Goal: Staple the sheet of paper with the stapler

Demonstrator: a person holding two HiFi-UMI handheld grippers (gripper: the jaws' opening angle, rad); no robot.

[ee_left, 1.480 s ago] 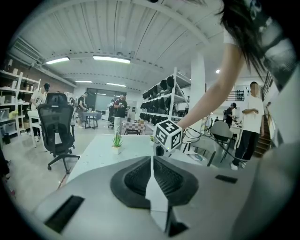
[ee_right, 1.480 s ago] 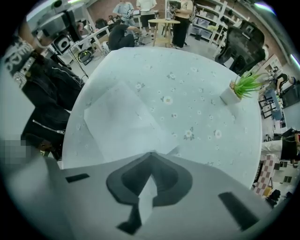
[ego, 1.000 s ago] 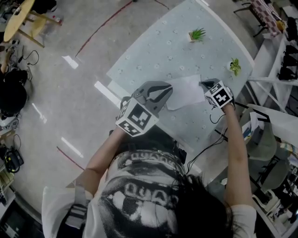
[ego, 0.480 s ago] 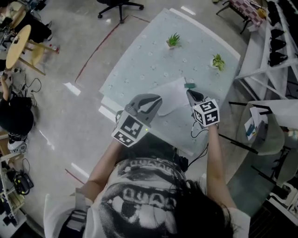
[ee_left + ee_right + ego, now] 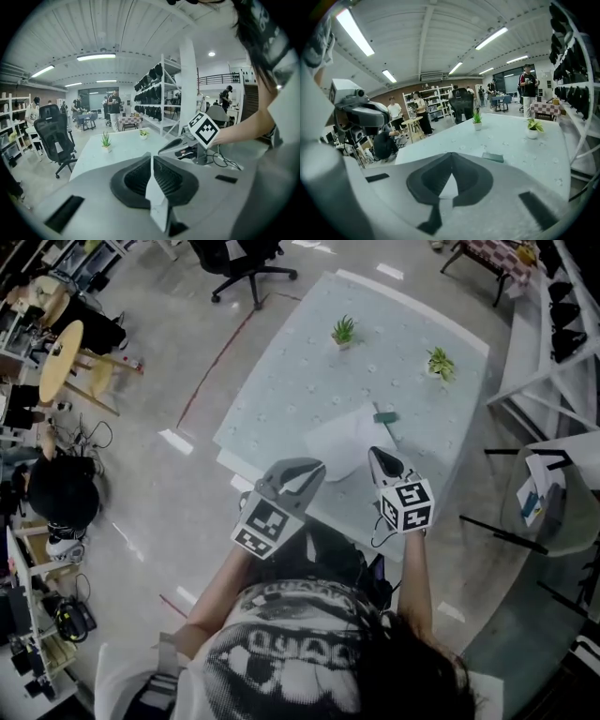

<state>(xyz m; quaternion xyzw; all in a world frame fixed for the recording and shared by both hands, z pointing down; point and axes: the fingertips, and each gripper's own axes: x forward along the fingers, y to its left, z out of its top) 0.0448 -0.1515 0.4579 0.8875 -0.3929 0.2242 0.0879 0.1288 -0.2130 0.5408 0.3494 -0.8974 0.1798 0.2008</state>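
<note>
Overhead, the paper [image 5: 349, 435] lies flat on the table [image 5: 281, 381], close to its near edge. The small dark stapler [image 5: 384, 416] sits at the paper's far right corner, seemingly touching it. The left gripper [image 5: 320, 466] has its jaws pressed together at the tips, just beside the paper's near left edge. The right gripper [image 5: 373, 453] is likewise closed tight, its tip over the paper's near right corner. A plant [image 5: 344, 331] and a second plant [image 5: 439, 362] stand well apart along the far side.

Bright even light, fisheye-warped edges
</note>
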